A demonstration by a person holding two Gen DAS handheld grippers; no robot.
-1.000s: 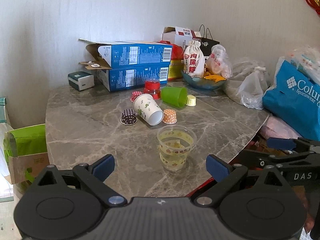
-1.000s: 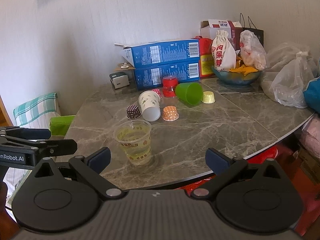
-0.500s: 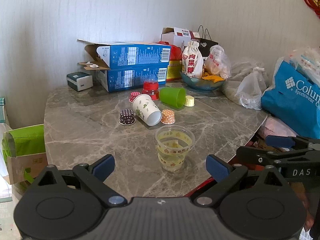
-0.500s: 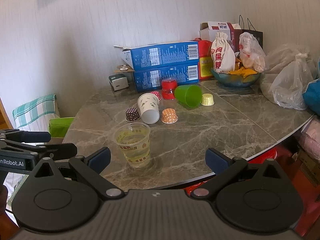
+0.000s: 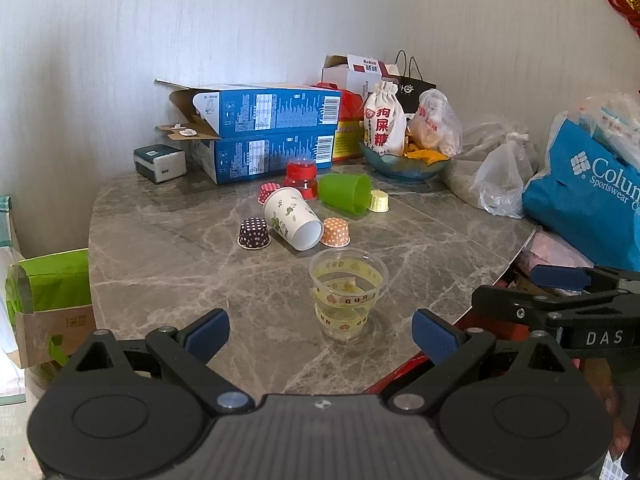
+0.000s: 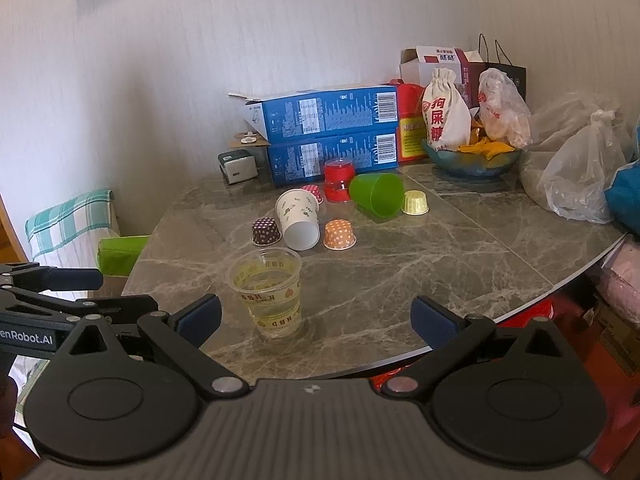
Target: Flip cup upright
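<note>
A clear plastic cup (image 5: 347,292) with yellow print stands upright near the front edge of the marble table (image 5: 160,248); it also shows in the right wrist view (image 6: 270,292). Behind it a white paper cup (image 5: 294,224) and a green cup (image 5: 346,192) lie on their sides, and a red cup (image 5: 301,174) stands upside down. My left gripper (image 5: 320,330) is open and empty just short of the clear cup. My right gripper (image 6: 316,316) is open and empty, with the clear cup near its left finger.
Small cupcake liners (image 5: 254,233) sit around the white cup. Two blue boxes (image 5: 272,132), a fruit bowl (image 5: 404,160) and plastic bags (image 5: 500,176) line the back and right. The table edge (image 6: 520,312) curves at the front right.
Both grippers have drawn back slightly from the table; the clear cup appears a little farther away. No object has moved.
</note>
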